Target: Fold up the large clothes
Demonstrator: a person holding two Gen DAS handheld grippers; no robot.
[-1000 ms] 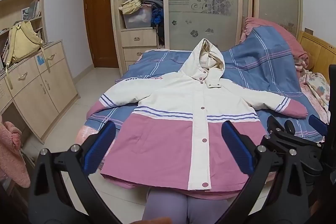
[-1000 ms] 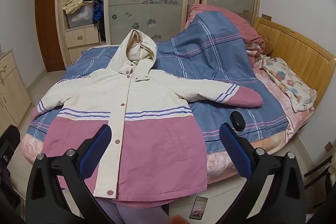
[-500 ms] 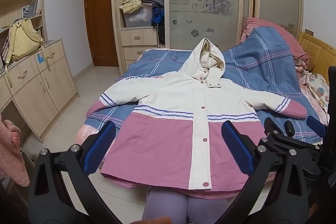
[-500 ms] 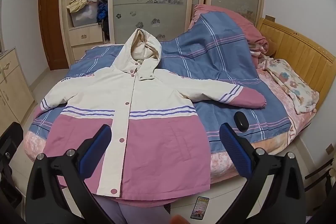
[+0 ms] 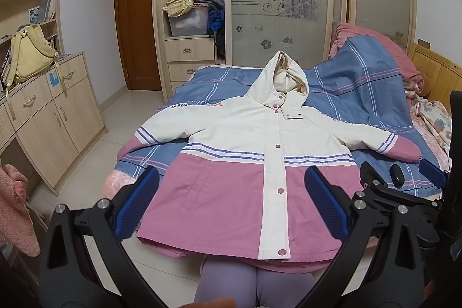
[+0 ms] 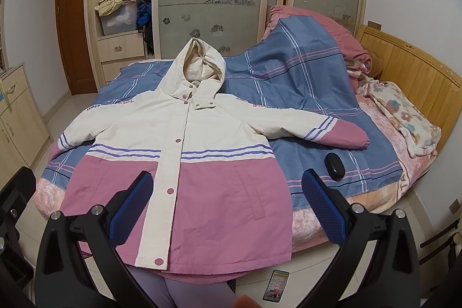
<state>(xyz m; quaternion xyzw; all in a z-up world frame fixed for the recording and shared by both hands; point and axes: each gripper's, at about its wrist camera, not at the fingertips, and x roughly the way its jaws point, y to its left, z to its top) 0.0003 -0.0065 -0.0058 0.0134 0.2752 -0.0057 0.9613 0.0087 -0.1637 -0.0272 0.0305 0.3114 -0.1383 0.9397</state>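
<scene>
Jacket (image 5: 260, 169) sleeve lettering unreadable; snaps fastened.

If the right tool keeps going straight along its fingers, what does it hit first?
Most likely the jacket: the open right tool points at its pink lower front, just right of the snap placket. Nothing shows in between, though depth is hard to judge here. The black case lies off to the right.

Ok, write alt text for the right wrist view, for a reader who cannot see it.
A pink and cream hooded jacket lies flat, snapped shut, sleeves spread, on a bed with a blue plaid quilt. The open right gripper hovers above its hem, touching nothing. A small black case sits on the quilt under the jacket's right-hand sleeve, and a phone lies on the floor.
</scene>
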